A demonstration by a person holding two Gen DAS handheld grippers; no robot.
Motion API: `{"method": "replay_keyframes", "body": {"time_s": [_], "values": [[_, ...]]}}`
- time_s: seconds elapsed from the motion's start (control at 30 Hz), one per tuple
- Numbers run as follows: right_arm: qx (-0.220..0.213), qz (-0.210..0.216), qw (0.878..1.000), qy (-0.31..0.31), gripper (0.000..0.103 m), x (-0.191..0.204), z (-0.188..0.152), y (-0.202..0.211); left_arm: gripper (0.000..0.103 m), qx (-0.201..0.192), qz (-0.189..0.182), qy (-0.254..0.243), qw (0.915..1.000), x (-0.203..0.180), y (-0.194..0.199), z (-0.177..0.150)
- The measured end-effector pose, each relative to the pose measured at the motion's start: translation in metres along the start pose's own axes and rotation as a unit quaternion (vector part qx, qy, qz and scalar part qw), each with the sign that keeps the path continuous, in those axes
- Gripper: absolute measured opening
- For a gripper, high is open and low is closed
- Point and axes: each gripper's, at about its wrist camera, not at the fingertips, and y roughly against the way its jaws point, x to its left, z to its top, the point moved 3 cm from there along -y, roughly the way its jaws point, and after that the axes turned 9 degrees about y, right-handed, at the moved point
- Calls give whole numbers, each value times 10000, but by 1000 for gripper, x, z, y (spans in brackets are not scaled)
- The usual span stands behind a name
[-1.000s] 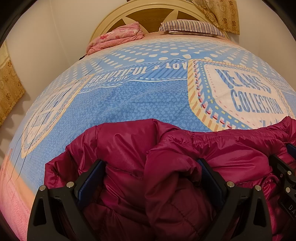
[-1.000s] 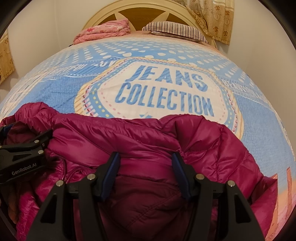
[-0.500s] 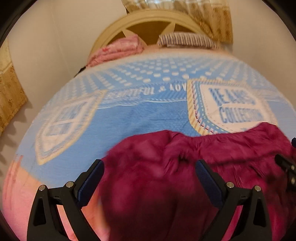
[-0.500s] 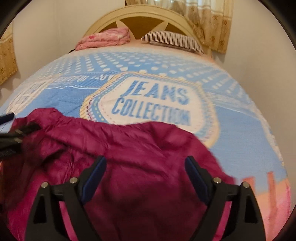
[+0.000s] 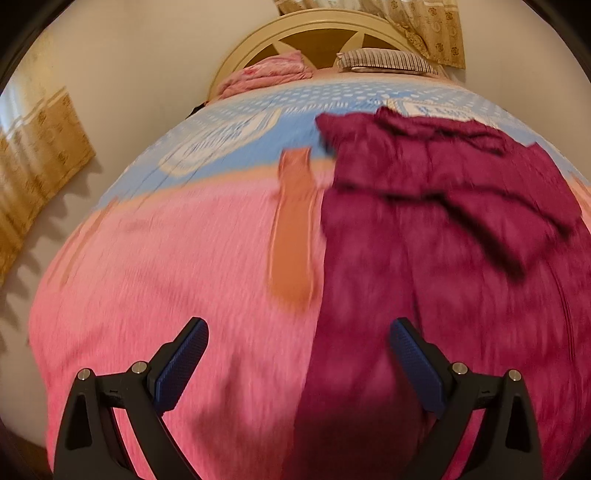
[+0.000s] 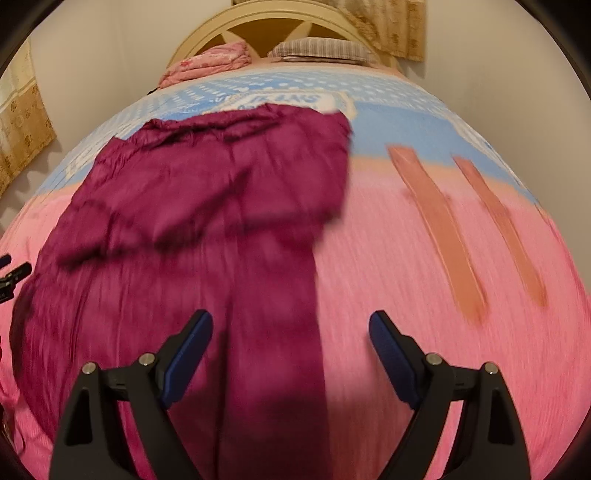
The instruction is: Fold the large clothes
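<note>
Jacket [image 5: 443, 229] spread flat on bed [image 5: 166, 258], collar toward headboard [image 5: 314, 33]. Left gripper [image 5: 297, 363] and right gripper [image 6: 290, 349] both released, empty, over jacket's hem.

A magenta puffer jacket [image 6: 207, 229] lies spread lengthwise on a bed [image 6: 406, 258] whose cover is pink near the camera and blue farther off, with a partly hidden white printed panel just beyond the jacket's far edge. The right tongs [image 6: 290, 336] fill the lower foreground, blue-padded fingers [image 6: 188, 354] wide apart and gripping nothing, the left pad over the jacket's near end and the right pad over pink cover. At the headboard [image 6: 266, 26] sit a folded pink blanket [image 6: 210, 61] and a striped pillow [image 6: 317, 48]; the picture is motion-blurred.
</note>
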Motion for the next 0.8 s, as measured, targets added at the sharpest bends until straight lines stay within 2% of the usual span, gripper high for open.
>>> {"method": "replay_keyframes", "body": {"time_s": [0.07, 0.17, 0.37, 0.4, 0.43, 0.47, 0.5, 0.53, 0.57, 0.6, 0.67, 0.8], "values": [[-3, 35, 9999, -149, 89, -1, -26, 13, 99, 18, -56, 14, 10000, 6, 7, -22], [-30, -64, 9998, -206, 89, 0, -48, 25, 99, 80, -76, 42, 9999, 7, 10, -48], [-71, -65, 9992, -376, 88, 7, -83, 32, 99, -56, -151, 88, 9998, 11, 23, -71], [-98, -54, 9992, -377, 86, 9, -89, 35, 99, -62, -188, 97, 9998, 11, 25, -73], [-129, -53, 9993, -350, 79, 12, -89, 35, 99, -82, -213, 84, 9997, 10, 28, -76], [-151, -38, 9994, -317, 73, 15, -91, 37, 94, -92, -266, 76, 9996, 8, 30, -77], [-161, 23, 9995, -277, 58, 19, -93, 39, 77, -90, -388, 80, 9992, 6, 31, -78], [-166, 74, 9996, -226, 38, 23, -92, 40, 65, -22, -621, 80, 9980, 4, 32, -80], [-163, 130, 9996, -165, 25, 26, -92, 42, 44, 35, -841, 49, 9964, 0, 35, -82], [-170, 242, 9994, -166, 11, 29, -93, 43, 26, 22, -855, -44, 9963, -5, 38, -82], [-248, 361, 9988, -216, 8, 31, -90, 48, 8, -109, -843, -248, 9961, -11, 46, -83], [-597, 506, 9962, -369, 6, 29, -92, 74, 4, -626, -1001, -336, 9924, -6, 82, -79]]}}
